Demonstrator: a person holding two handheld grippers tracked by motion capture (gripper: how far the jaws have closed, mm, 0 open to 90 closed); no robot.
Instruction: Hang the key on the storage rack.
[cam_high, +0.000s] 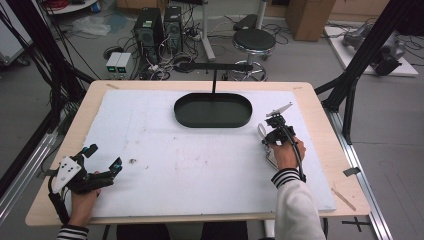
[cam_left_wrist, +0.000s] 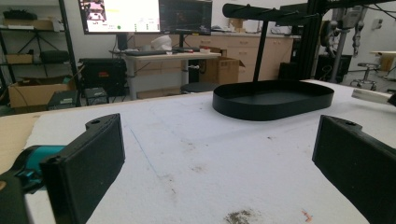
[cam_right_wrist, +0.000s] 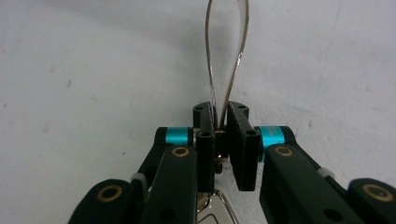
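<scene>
While the white-covered surface (cam_high: 200, 165) spreads under both hands, a black oval tray (cam_high: 213, 110) with an upright stand sits well ahead of the left gripper (cam_high: 102, 159), whose fingers (cam_left_wrist: 88, 163) are spread wide with nothing between them. Near the tray's right end, the right gripper (cam_high: 272, 132) has its fingers (cam_right_wrist: 205, 144) pinched narrow on a thin metal loop (cam_right_wrist: 227, 51), which rises from between them over the white cover, its shiny lower part showing beneath the fingers.

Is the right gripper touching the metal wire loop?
Touching. In the right gripper view, the right gripper has its jaws closed on the base of the wire loop, pads pressed against both strands.
</scene>
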